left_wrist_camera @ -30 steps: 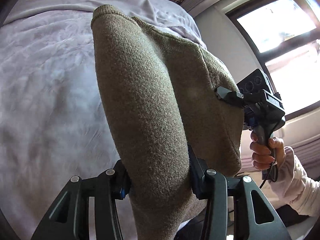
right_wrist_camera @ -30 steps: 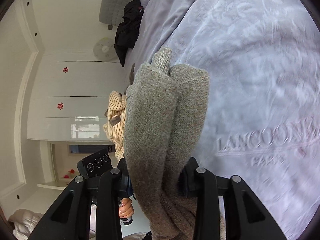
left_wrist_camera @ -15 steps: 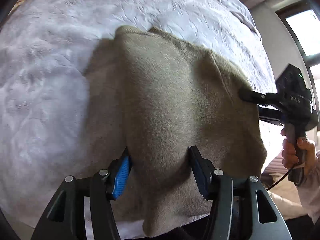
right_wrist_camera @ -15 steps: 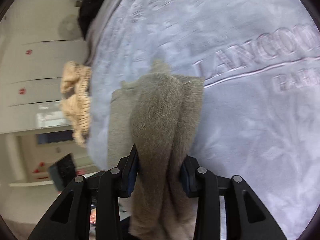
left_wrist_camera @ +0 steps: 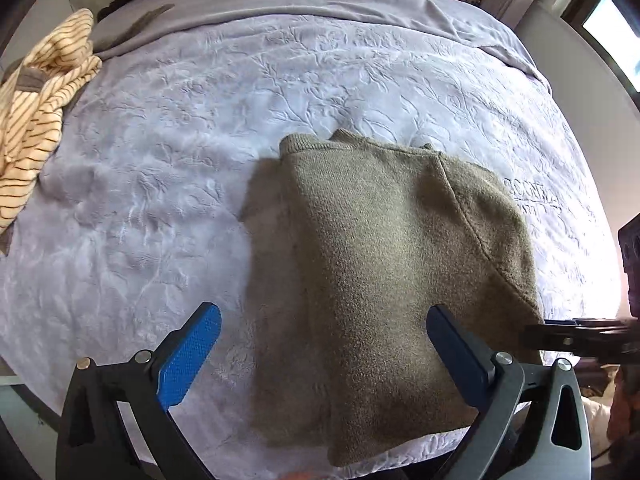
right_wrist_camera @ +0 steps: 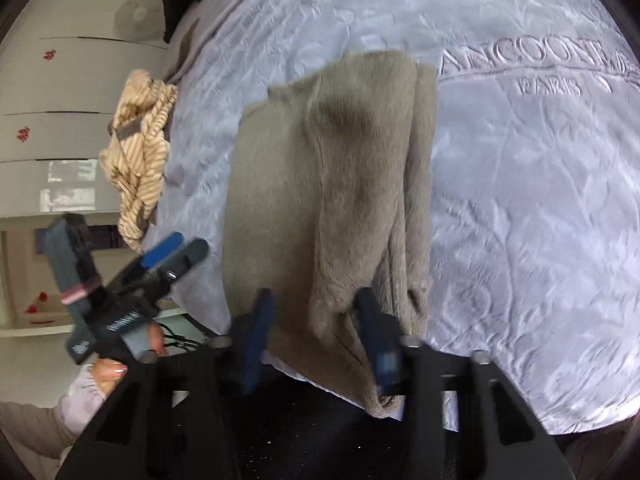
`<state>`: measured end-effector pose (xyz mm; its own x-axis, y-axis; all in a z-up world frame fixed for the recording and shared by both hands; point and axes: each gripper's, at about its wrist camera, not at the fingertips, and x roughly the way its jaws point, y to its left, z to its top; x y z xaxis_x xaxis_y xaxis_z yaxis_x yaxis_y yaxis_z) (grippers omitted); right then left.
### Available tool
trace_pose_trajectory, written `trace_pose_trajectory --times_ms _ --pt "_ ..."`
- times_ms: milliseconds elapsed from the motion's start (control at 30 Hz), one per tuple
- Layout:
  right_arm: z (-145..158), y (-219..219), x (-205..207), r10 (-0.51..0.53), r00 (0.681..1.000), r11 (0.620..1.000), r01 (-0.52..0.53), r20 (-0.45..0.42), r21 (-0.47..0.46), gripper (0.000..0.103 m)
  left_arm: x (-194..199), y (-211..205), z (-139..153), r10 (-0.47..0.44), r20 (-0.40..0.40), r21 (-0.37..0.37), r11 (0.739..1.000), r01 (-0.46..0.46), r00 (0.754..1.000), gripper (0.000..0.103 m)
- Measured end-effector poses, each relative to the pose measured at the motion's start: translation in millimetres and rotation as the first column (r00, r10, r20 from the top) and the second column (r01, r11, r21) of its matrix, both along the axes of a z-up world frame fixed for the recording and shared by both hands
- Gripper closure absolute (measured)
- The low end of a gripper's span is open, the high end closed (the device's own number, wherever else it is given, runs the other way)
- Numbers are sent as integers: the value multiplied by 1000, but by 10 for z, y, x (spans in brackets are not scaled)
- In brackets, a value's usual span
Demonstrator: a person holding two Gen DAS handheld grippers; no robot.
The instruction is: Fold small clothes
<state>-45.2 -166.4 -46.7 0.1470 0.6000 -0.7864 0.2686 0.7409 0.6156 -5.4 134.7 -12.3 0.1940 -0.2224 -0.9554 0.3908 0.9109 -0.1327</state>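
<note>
Now we are laying the olive sweater (left_wrist_camera: 392, 264) folded on the lavender bedspread (left_wrist_camera: 160, 184), no longer hanging: our left gripper (left_wrist_camera: 324, 356) is opening wide and letting go, while our right gripper (right_wrist_camera: 316, 336) is still pinching its near edge

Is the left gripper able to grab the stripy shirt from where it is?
Probably yes. The left gripper is open and holds nothing, and only bare blanket lies between it and the stripy shirt, well off to its left.
</note>
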Motion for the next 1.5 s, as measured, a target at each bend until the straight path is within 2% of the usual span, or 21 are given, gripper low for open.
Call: trace_pose_trajectory --times_ms 167,300,433,600,733,800,900,933,1067,1267,1333,1367,1500 --pt "111 85 -26 12 999 992 -7 39 -128 87 9 103 48 2 -30 -43 999 -3 1000 0" --pt "-80 -36 -204 -7 1000 983 6 -6 -183 89 -14 141 27 13 -42 -29 999 -14 999 0" --pt "-350 -97 -372 -36 999 981 28 -35 -192 93 -52 177 39 16 -56 -19 1000 -17 998 0" --pt "-223 -161 -492 -102 994 980 96 -25 -174 91 -80 184 85 12 -52 -3 1000 -12 999 0" --pt "-16 -193 -520 -122 992 967 113 -27 -229 73 -107 146 138 -2 -40 24 1000 3 999 0" --pt "115 -202 -519 -129 992 956 121 -15 -269 57 -124 119 169 -12 -38 33 999 13 999 0" --pt "336 -175 -467 -128 992 945 127 18 -301 42 -151 94 211 -21 -39 49 999 23 999 0" --pt "402 -156 -448 -122 992 942 124 27 -312 40 -154 91 219 -22 -39 54 998 24 999 0" --pt "636 11 -316 -84 996 923 92 37 -373 22 -177 82 255 -11 -44 85 996 14 999 0" --pt "770 279 -142 -52 998 912 59 27 -405 18 -198 100 307 3 -54 98 995 2 999 0" --pt "826 323 -127 -50 998 900 65 46 -431 12 -200 109 333 15 -52 111 994 -10 999 0" --pt "858 354 -122 -51 997 895 72 60 -441 2 -201 112 342 21 -51 116 993 -14 998 0" --pt "897 384 -93 -70 996 893 88 59 -441 0 -201 127 392 40 -43 129 991 -34 998 0"
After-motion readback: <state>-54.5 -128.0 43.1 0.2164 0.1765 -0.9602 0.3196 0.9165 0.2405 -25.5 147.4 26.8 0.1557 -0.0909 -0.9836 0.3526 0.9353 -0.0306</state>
